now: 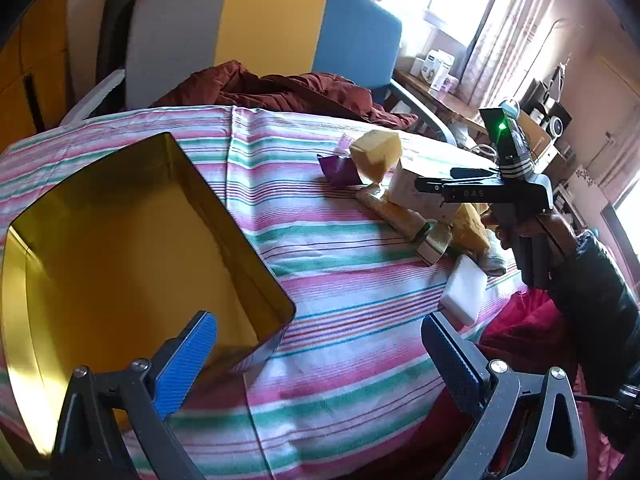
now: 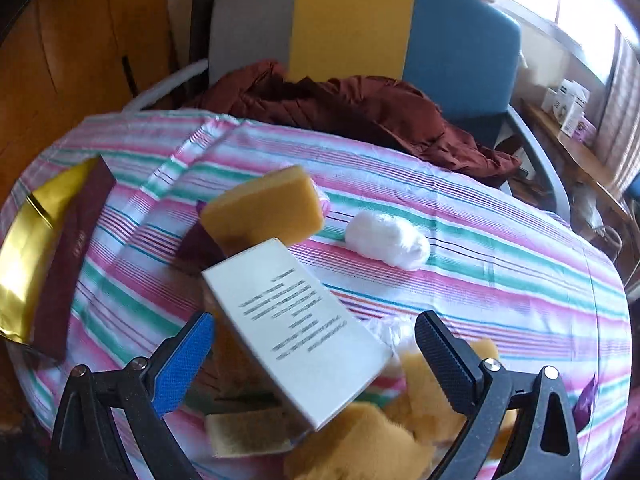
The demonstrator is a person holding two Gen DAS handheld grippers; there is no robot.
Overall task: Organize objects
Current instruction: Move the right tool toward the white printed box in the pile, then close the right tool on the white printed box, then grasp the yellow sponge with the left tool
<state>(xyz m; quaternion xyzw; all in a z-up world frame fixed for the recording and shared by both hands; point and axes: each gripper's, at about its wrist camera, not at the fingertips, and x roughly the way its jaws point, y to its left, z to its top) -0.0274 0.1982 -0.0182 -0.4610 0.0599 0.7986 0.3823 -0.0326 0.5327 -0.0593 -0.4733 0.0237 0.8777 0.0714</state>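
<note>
Blue-padded fingers (image 1: 188,360) of the left gripper (image 1: 316,360) frame the near corner of an open gold tin (image 1: 132,248), its jaws spread wide and holding nothing. That tin sits on the left side of a bench draped in a pink, green and white striped cloth (image 1: 340,272), its gold interior empty as far as the left wrist view shows.

Across the bench, the right gripper (image 2: 312,356) hangs over a heap of clutter, jaws likewise released, with a white box (image 2: 296,328) printed with blurred text lying tilted between its fingers but touched by neither. Just beyond the box rests a yellow sponge (image 2: 264,208), propped at an angle over a purple wrapper (image 2: 196,244). More sponge pieces (image 2: 360,436) and a scouring pad (image 2: 248,432) lie under and beside the box, nearest the right camera. A white cotton wad (image 2: 388,240) sits apart on the cloth, to the right of the sponge. A white block (image 1: 466,290) lies near the bench's right edge in the left wrist view.

From the right wrist view, the tin appears at far left, its maroon side (image 2: 72,256) facing the heap. A person's hand (image 1: 532,228) grips the right tool's handle. Behind the bench stands a grey, yellow and blue chair (image 2: 360,24) with a dark red garment (image 2: 340,108) bundled on it.
</note>
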